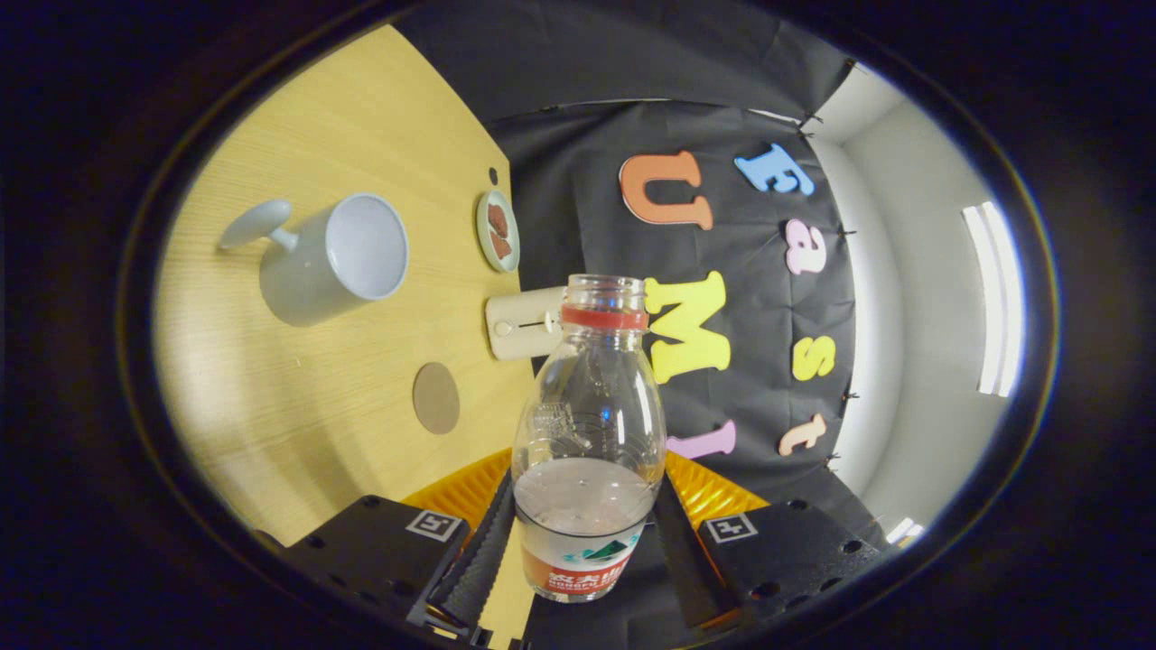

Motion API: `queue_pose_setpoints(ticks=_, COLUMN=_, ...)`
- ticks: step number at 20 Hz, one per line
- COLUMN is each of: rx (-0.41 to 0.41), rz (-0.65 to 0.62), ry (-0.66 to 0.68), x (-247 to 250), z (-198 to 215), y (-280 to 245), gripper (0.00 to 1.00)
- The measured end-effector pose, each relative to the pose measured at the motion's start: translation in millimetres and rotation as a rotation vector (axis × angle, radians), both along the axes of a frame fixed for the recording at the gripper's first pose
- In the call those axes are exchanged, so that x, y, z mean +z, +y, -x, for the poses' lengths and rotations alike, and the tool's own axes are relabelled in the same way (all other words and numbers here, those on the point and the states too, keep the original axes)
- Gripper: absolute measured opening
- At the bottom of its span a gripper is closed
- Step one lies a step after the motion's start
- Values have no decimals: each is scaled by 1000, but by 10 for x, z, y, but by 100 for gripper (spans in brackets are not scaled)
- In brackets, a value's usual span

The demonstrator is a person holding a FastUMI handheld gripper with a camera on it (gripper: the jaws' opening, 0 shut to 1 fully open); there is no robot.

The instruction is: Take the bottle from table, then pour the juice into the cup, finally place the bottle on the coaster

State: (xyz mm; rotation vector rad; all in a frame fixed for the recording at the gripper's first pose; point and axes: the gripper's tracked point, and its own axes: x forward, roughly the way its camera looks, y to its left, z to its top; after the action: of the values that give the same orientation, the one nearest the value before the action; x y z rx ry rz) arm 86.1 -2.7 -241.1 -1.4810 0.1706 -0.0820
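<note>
1. Pinching the bottle (589, 433) from both sides, the gripper (582, 551) has its two fingers pressed against the lower, labelled part of the clear plastic body.
2. The bottle stands between the fingers and reaches forward from them; its mouth is uncapped, with a red ring around the neck.
3. Clear liquid fills only the lower part of the bottle, its surface sitting a little above the label.
4. The view is rolled, so the wooden table (298, 406) appears to the side of the bottle, and the bottle looks lifted clear of it.
5. The cup (336, 257), a pale mug with a handle on its far side, stands on the table well apart from the bottle, its open mouth turned toward the camera; I cannot tell whether anything is inside.
6. The coaster (436, 397), a round brown disc, lies flat on the table between the cup and the gripper, with nothing on it.
7. A small plate (498, 231) holding something reddish-brown sits near the table's edge beyond the cup.
8. A cream-coloured box-shaped object (524, 323) rests at the table's edge, just behind the bottle's neck.
</note>
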Motion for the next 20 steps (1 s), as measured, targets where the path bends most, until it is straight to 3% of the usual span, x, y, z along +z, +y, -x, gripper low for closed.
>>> queue_pose_setpoints(ticks=11, rx=-36, rz=228, ry=53, x=-116, z=-167, y=181, gripper=83)
queue_pose_setpoints(ticks=20, rx=-35, rz=331, ry=67, x=-158, z=-158, y=297, gripper=83)
